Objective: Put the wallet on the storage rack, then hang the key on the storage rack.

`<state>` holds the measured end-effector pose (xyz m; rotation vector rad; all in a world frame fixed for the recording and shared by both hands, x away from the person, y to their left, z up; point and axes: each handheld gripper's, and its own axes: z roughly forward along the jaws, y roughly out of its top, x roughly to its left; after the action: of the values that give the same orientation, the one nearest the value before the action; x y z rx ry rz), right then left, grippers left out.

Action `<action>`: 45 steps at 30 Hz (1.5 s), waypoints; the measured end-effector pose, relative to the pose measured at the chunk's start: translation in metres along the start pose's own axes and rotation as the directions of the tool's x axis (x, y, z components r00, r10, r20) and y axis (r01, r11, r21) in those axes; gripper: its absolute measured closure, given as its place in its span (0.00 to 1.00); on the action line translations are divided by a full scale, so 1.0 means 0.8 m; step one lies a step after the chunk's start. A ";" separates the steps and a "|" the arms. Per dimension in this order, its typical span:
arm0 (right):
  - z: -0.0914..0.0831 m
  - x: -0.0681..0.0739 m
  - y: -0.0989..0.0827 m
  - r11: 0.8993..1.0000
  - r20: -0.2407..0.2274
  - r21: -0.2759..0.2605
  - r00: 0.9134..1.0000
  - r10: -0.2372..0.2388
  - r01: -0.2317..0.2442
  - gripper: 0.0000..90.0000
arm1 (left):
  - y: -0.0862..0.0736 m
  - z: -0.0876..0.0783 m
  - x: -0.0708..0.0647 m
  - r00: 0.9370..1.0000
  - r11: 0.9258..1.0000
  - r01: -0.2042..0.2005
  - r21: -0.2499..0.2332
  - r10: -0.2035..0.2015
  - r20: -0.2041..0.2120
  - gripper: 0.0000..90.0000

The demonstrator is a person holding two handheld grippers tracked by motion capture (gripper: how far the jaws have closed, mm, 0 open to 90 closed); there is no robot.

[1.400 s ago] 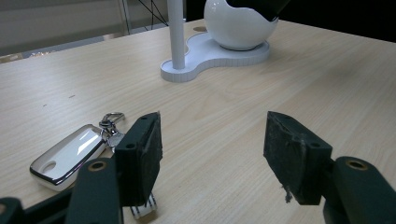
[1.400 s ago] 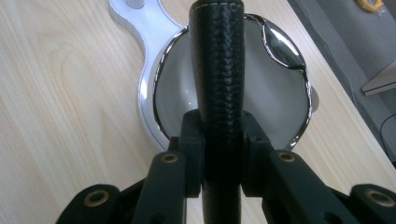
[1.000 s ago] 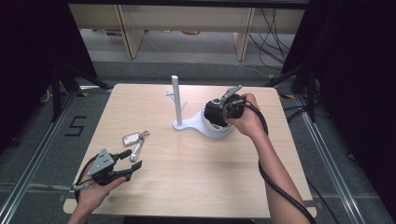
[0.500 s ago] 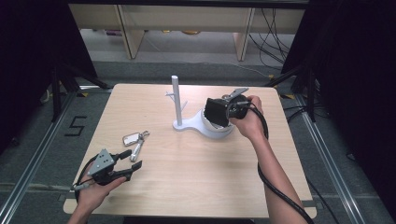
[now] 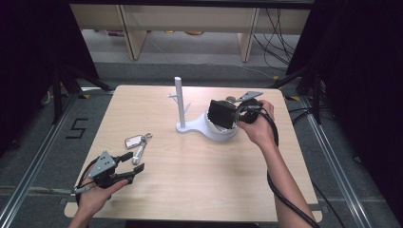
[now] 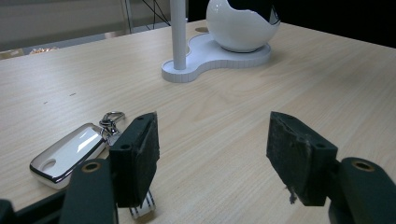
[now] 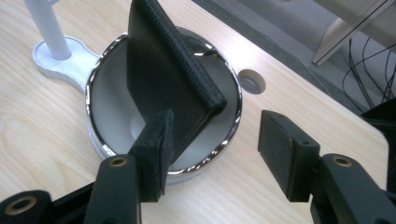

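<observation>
From the high view, I take the white stand [image 5: 209,127] as my landmark: a post rising from a flat base with a round bowl at its right end. My right gripper [image 5: 236,110] hovers at the bowl, with a black wallet [image 5: 222,114] standing on edge in it, leaning against the rim. Well to the left of the stand and nearer to me lies a car key [image 5: 136,142] on the table [image 5: 199,180], and my left gripper [image 5: 124,167] rests just beyond it on my side.

In the left gripper view, the jaws stand spread with nothing between them. The car key [image 6: 70,151] lies just beside the left-hand jaw, its ring pointing towards the stand [image 6: 215,51] across the bare wood. The key's long axis runs roughly towards the stand.

In the right gripper view, the jaws have just been opening, and they now stand apart. The wallet [image 7: 170,88] sits in the bowl [image 7: 112,107], its lower corner in front of the left-hand jaw, while the other jaw is clear of it. I judge the wallet released, resting on its own.

The next thing to fetch, I judge, is the key, and it lies nearer my left gripper, on the side away from the stand.
</observation>
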<state>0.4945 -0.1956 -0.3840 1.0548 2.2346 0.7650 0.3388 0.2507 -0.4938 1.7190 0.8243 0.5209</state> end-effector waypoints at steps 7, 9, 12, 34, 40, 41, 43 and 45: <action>-0.017 -0.003 -0.022 0.994 0.011 -0.067 0.996 0.087 -0.086 0.49 | 0.007 0.000 0.003 1.000 1.000 0.014 0.000 -0.014 0.002 0.37; -0.018 -0.003 -0.027 0.994 0.007 -0.079 0.997 0.081 -0.080 0.48 | 0.010 0.000 0.005 1.000 1.000 0.015 0.000 -0.015 -0.005 0.37; -0.024 0.005 -0.047 0.992 -0.022 -0.084 0.995 0.096 -0.097 0.49 | 0.012 0.002 0.009 0.999 1.000 0.010 0.004 -0.010 -0.031 0.41; -0.056 0.073 -0.144 0.963 -0.136 -0.192 0.977 0.162 -0.187 0.73 | 0.025 0.015 0.014 0.996 0.998 0.065 -0.011 -0.065 -0.063 0.62; -0.060 0.083 -0.166 0.962 -0.148 -0.169 0.971 0.189 -0.213 0.71 | 0.034 0.033 0.024 0.995 0.996 0.086 0.025 -0.085 -0.056 0.49; -0.060 0.083 -0.166 0.962 -0.148 -0.169 0.971 0.189 -0.213 0.71 | 0.034 0.033 0.024 0.995 0.996 0.086 0.025 -0.085 -0.056 0.48; -0.062 0.088 -0.172 0.963 -0.145 -0.151 0.968 0.203 -0.224 0.70 | 0.038 0.039 0.029 0.995 0.996 0.088 0.034 -0.086 -0.055 0.46; -0.063 0.092 -0.173 0.957 -0.138 -0.150 0.964 0.229 -0.249 0.70 | 0.041 0.044 0.033 0.994 0.995 0.089 0.033 -0.088 -0.058 0.44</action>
<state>0.3516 -0.2229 -0.4613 1.2397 2.1182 1.1248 0.3897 0.2430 -0.4748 1.6978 0.9507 0.4994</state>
